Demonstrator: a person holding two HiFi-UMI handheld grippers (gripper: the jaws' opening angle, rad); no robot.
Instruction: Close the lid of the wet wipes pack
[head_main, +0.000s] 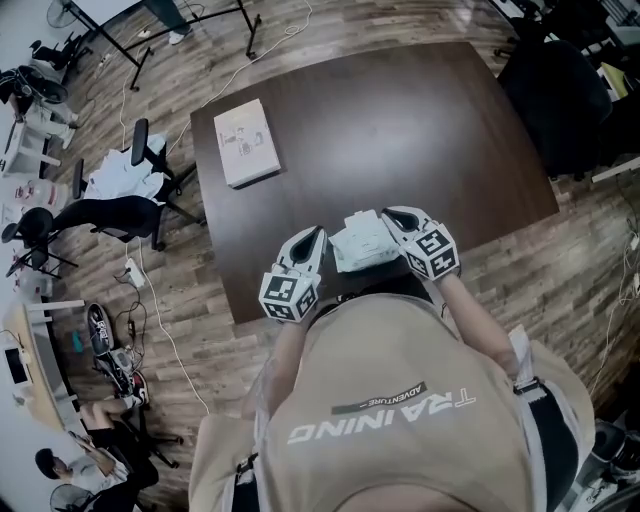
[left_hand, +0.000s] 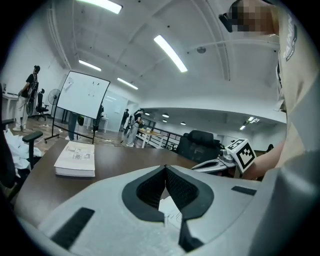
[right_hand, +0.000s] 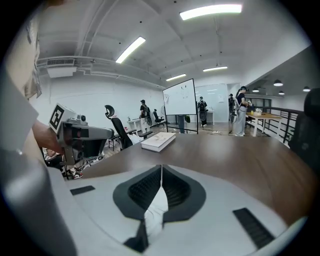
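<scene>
The white wet wipes pack lies near the front edge of the dark table, close to the person's body. My left gripper meets its left edge and my right gripper its right upper edge. In the left gripper view the jaws are closed at the tips, with white pack material between the pads. The right gripper view shows those jaws closed on a soft white fold of the pack. Whether the lid is up or down is hidden.
A white book lies flat at the table's far left. An office chair draped with clothes stands left of the table, and a black chair stands at the right. Cables run across the wooden floor.
</scene>
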